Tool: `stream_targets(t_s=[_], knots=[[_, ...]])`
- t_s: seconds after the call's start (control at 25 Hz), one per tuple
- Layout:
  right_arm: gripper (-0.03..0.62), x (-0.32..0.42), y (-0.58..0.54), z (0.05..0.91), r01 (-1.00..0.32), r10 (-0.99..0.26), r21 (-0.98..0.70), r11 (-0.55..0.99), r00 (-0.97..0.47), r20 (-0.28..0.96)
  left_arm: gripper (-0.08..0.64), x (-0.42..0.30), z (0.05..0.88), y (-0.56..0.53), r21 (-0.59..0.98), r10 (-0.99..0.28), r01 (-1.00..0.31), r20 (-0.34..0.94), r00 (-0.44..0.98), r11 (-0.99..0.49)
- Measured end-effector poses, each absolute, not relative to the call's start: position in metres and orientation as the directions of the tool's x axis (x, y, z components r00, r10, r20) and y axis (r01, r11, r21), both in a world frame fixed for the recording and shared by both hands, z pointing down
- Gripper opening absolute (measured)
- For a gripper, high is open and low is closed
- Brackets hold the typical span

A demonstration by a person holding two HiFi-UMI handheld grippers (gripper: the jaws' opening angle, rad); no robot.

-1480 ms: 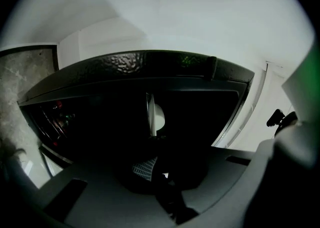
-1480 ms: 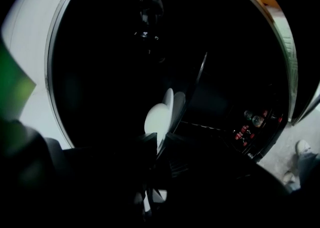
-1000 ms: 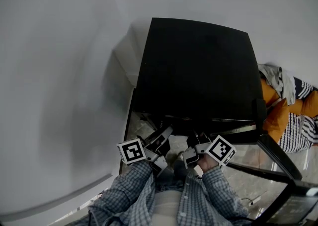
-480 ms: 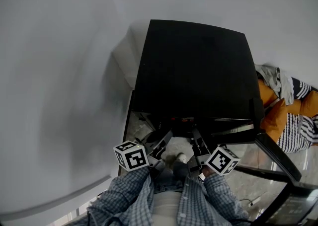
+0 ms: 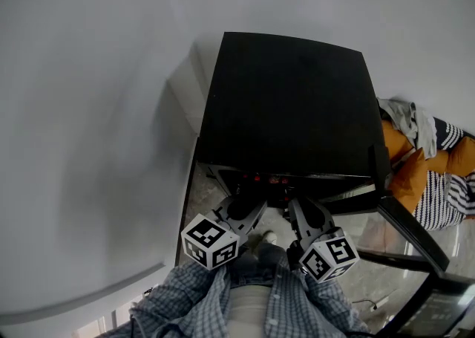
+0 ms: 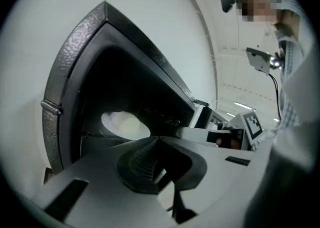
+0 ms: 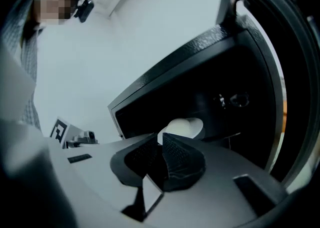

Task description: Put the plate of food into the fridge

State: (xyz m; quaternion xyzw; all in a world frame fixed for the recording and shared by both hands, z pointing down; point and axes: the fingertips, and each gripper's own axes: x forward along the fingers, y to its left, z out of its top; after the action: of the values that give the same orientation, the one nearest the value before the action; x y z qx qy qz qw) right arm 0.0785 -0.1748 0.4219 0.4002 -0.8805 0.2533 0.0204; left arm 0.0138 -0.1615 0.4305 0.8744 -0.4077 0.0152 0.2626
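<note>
Facing plate point(image 6: 125, 124) in fridge point(image 5: 289, 106), left hand-held gripper point(image 6: 159, 138) is shut, right hand-held gripper point(image 7: 161, 136) closing, both empty.

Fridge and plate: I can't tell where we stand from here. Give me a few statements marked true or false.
The plate of food lies inside the fridge. True.
The left gripper grips the plate. False: its jaws are together on nothing, apart from the plate.
The fridge is shut. False: it stands open, its dark inside showing.
Orange fabric lies to the fridge's right in the head view. True.
</note>
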Motion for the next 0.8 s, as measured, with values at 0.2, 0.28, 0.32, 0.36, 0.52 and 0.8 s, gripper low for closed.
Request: stream_targets(t_s=[0.2, 0.28, 0.32, 0.36, 0.52, 0.8], knots=[[0.023, 0.07, -0.165, 0.41, -0.713, -0.667, -0.229, 0.663, -0.701, 0.252, 0.006, 0.022, 0.43, -0.155, 0.367, -0.691, -0.734, 0.267, 0.672, -0.572], [0.02, 0.067, -0.162, 0.408, -0.705, -0.657, -0.181, 0.686, -0.707, 0.261, 0.006, 0.022, 0.43, -0.154, 0.359, -0.693, -0.737, 0.268, 0.67, -0.573], [0.017, 0.066, -0.161, 0.408, -0.702, -0.655, -0.165, 0.693, -0.708, 0.264, 0.006, 0.022, 0.429, -0.154, 0.355, -0.694, -0.738, 0.267, 0.669, -0.574], [0.014, 0.065, -0.16, 0.408, -0.701, -0.653, -0.154, 0.697, -0.708, 0.267, 0.006, 0.021, 0.429, -0.155, 0.352, -0.695, -0.738, 0.267, 0.668, -0.575], [0.009, 0.064, -0.161, 0.41, -0.704, -0.655, -0.163, 0.692, -0.706, 0.267, 0.006, 0.018, 0.426, -0.157, 0.342, -0.701, -0.744, 0.263, 0.663, -0.575], [0.008, 0.065, -0.165, 0.41, -0.704, -0.655, -0.172, 0.689, -0.707, 0.265, 0.006, 0.016, 0.426, -0.158, 0.339, -0.703, -0.746, 0.266, 0.66, -0.573]])
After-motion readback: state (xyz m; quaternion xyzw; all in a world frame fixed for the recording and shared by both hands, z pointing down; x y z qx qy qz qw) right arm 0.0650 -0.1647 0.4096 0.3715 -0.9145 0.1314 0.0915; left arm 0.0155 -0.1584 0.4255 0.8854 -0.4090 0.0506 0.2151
